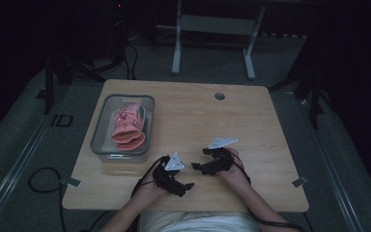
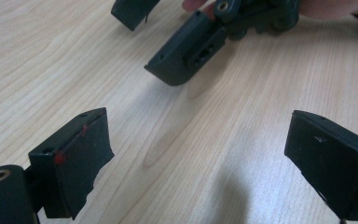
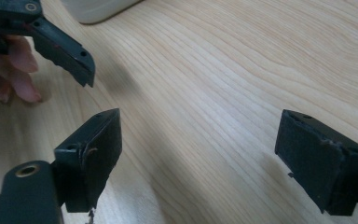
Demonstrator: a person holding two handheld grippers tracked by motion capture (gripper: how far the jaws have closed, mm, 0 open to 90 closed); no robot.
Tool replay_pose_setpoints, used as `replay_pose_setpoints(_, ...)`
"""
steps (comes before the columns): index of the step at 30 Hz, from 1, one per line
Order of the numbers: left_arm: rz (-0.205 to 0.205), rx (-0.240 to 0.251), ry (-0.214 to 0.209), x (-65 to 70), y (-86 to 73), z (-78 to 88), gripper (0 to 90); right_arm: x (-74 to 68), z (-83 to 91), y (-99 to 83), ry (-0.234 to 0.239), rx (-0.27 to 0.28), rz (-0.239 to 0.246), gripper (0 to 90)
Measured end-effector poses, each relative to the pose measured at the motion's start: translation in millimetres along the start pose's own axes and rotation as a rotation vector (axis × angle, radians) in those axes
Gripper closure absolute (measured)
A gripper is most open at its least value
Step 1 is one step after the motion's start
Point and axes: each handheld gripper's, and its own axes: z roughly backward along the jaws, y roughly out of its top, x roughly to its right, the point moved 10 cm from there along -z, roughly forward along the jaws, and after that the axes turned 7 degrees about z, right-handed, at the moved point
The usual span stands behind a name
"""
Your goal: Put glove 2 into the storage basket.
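Your left gripper sits low in the frame, just left of centre, near the table's front edge; its jaws stand wide apart over bare wood, holding nothing. Your right gripper is just beside it, to the right and slightly higher in the frame, its jaws likewise spread with nothing between them. In the left gripper view the right gripper shows at the upper centre, one jaw close over the wood; in the right gripper view the left gripper shows at upper left with fingers behind it. The clear plastic bin stands in the left half of the table, well apart from both grippers, and holds pink knitted items with a rolled opening facing the front. No writing or label can be read on the bin or the grippers; red marks show on your left gripper's left jaw, illegible.
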Motion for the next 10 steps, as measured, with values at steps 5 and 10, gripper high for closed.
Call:
replay_pose_setpoints(5, 0.009, 0.018, 0.002, -1.0, 1.0, -0.2, 6.6, 1.2, 0.8, -1.9, -0.010, 0.001, 0.010, 14.6)
replay_pose_setpoints(10, 0.020, 0.024, -0.003, -2.1, 0.8, 0.4, 6.6, 1.9, 0.1, -3.4, -0.014, -0.001, 0.013, 14.6)
